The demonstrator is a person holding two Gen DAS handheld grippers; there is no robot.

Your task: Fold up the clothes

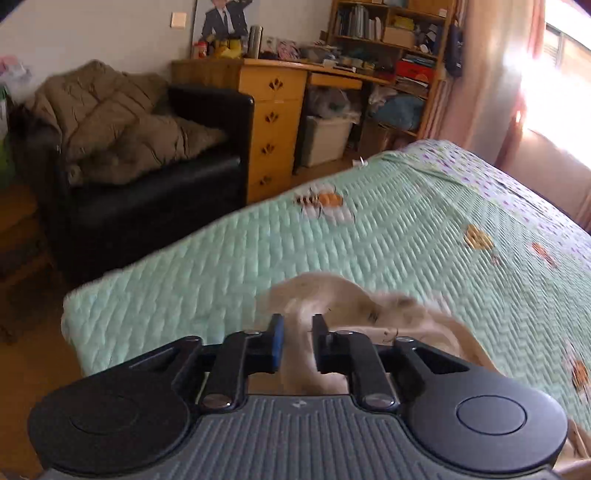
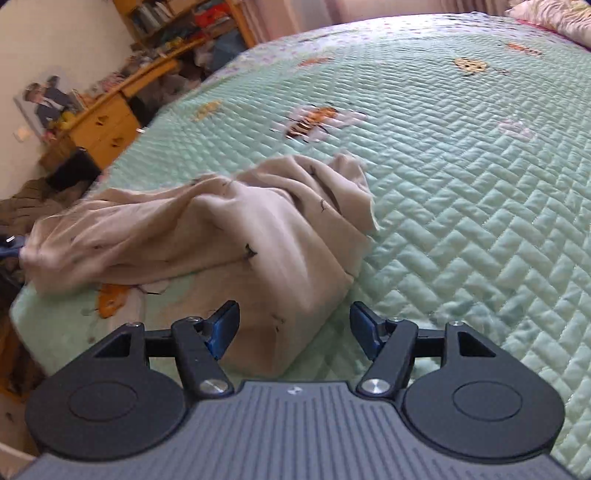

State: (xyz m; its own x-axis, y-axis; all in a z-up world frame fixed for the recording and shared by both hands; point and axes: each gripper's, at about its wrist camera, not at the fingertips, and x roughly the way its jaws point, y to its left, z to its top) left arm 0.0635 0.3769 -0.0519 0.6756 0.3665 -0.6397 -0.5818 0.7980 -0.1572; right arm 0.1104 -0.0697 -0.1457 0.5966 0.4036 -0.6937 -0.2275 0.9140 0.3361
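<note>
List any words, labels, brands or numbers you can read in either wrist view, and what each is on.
No legible text in either view.
Small pale mark on the left tongs' grey housing: a logo, not readable.
Same mark on the right tongs: not readable.
Book spines on the shelf: too small and blurred.
Beige garment's small dark marks: blurred, not letters I can read.

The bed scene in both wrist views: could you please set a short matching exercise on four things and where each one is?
Things:
1. beige garment
2. brown quilted coat
3. left gripper
4. right gripper

Places or states:
A. heaped on the black armchair
B. crumpled on the green quilted bedspread
C. fingers wide apart
D. fingers close around cloth

Pairs: 1-B, 2-A, 3-D, 4-C
</note>
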